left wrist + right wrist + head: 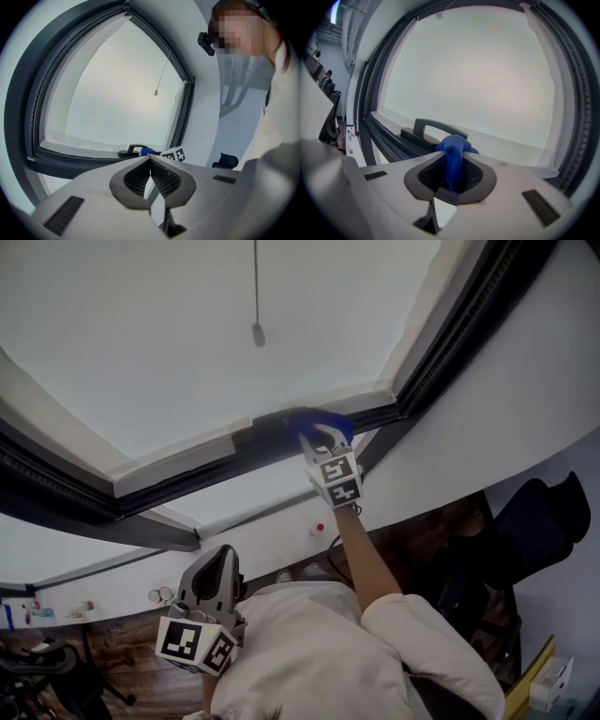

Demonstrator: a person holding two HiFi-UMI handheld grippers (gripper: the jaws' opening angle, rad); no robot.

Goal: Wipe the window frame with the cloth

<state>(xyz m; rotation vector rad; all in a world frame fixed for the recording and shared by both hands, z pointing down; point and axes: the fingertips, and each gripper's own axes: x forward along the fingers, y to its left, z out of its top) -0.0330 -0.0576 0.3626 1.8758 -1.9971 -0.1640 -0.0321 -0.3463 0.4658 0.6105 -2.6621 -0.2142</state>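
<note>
My right gripper (323,435) is raised to the dark window frame (187,479) and is shut on a blue cloth (454,152). The cloth (319,423) rests against the frame's lower rail, next to a black window handle (433,129). The same handle (133,150) and cloth (147,151) show small in the left gripper view. My left gripper (220,568) hangs low by my chest, shut with nothing in it, its jaw tips (150,158) touching. It points toward the window from a distance.
A pull cord (257,329) with a small weight hangs in front of the pale glass. A white sill (262,540) runs under the frame. A dark chair (534,521) stands at the right, and small bottles (37,613) sit on a shelf at far left.
</note>
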